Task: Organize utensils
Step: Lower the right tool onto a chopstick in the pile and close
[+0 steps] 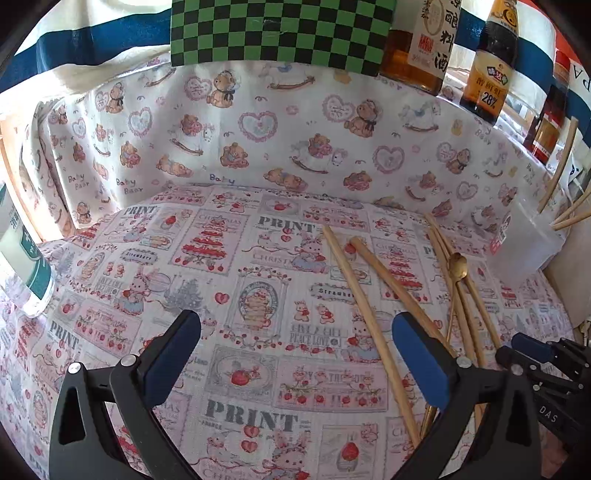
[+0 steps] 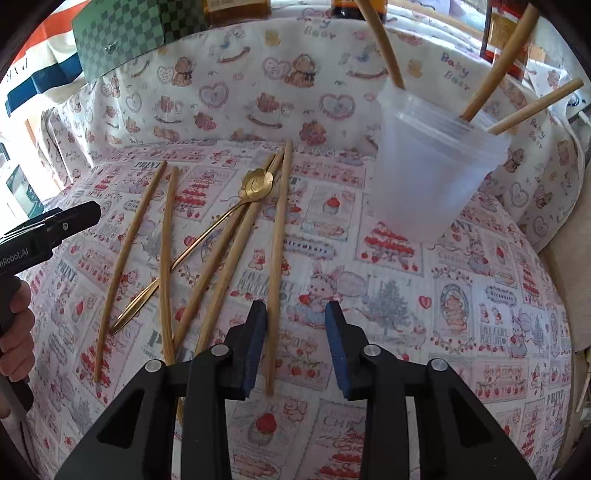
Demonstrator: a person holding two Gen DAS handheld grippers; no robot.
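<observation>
Two black grippers with blue pads are over the strawberry-print tablecloth (image 2: 461,295), and both are empty. The right gripper (image 2: 295,347) has its jaws parted with a modest gap, nothing between them; its left pad sits just beside the near end of one pale wooden chopstick (image 2: 277,266), whether touching it or just above I cannot tell. The left gripper (image 1: 295,354) is spread wide, bare printed cloth showing between its pads, and its right finger covers part of another chopstick in that view.

Out from the right jaws, five loose wooden chopsticks (image 2: 229,258) fan across the middle of the cloth, running from the near side toward the far edge. Across them lies a slim gold metal spoon (image 2: 207,236), bowl toward the far edge and resting on the chopstick tips, handle crossing one stick toward the near left.

Further out, toward the far right corner, a frosted translucent plastic cup (image 2: 432,166) stands upright with three chopsticks (image 2: 484,85) leaning in it.

Behind the cloth's far edge rises a teddy-bear-print fabric (image 1: 295,140). Above that, a green-and-black checkered box (image 1: 280,33) and, to its right, dark sauce bottles with yellow labels (image 1: 487,74).

At the left edge of the right wrist view, a hand (image 2: 14,332) holds the left tool's handle.
</observation>
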